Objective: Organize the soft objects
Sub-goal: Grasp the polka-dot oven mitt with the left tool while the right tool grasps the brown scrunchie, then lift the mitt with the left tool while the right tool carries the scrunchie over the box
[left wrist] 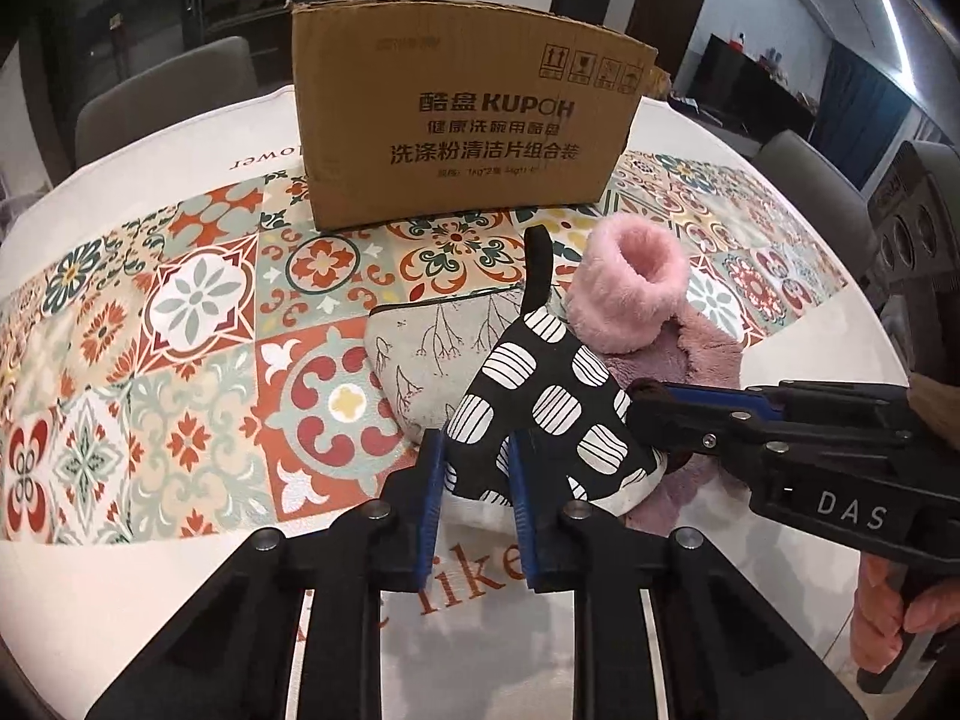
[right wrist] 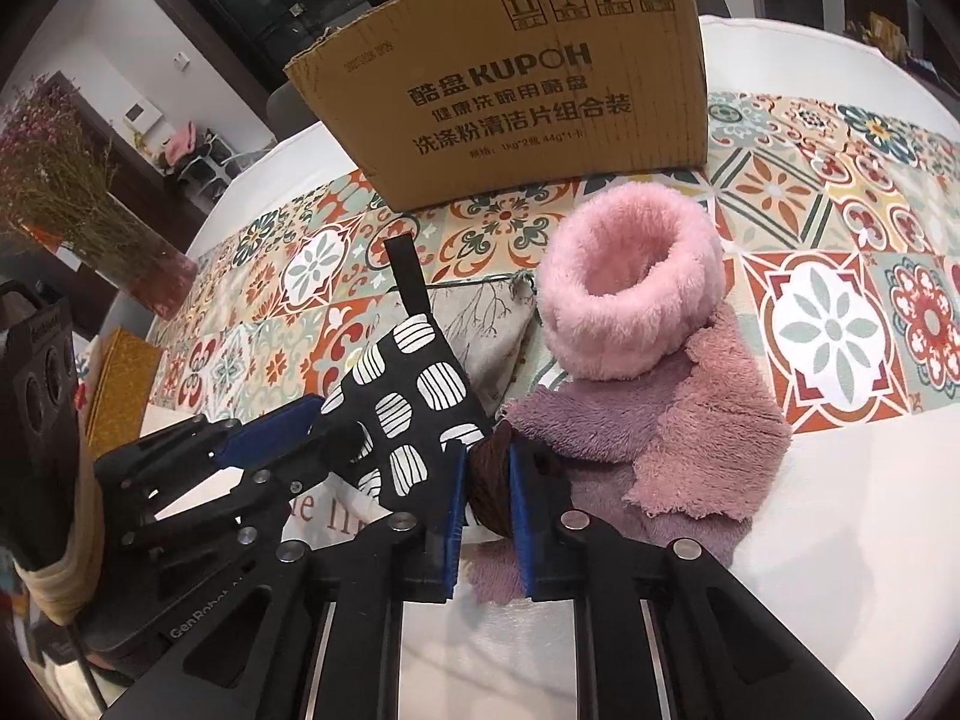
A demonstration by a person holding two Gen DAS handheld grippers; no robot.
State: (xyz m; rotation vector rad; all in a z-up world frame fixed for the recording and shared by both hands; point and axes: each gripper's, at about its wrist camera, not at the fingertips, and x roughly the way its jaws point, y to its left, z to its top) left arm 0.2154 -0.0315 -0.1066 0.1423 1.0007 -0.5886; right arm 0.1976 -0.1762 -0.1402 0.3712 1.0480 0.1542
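A black cloth mitt with white striped ovals (left wrist: 540,408) (right wrist: 414,396) lies on a pile near the table's front. My left gripper (left wrist: 477,468) (right wrist: 318,414) is shut on its near corner, its blue pads pressing the fabric. My right gripper (right wrist: 487,480) (left wrist: 639,396) is shut on a dark brown soft lump (right wrist: 489,474) beside the mitt, at the edge of a mauve plush cloth (right wrist: 690,420) (left wrist: 702,360). A pink fluffy ring (left wrist: 627,294) (right wrist: 630,294) rests on that cloth. A grey pouch printed with branches (left wrist: 432,354) (right wrist: 486,324) lies partly under the mitt.
An open cardboard box (left wrist: 462,120) (right wrist: 528,90) stands just behind the pile on the tile-patterned tablecloth (left wrist: 180,300). A vase of dried flowers (right wrist: 90,210) and a yellow box (right wrist: 120,384) are at the left. Chairs (left wrist: 168,90) ring the round table.
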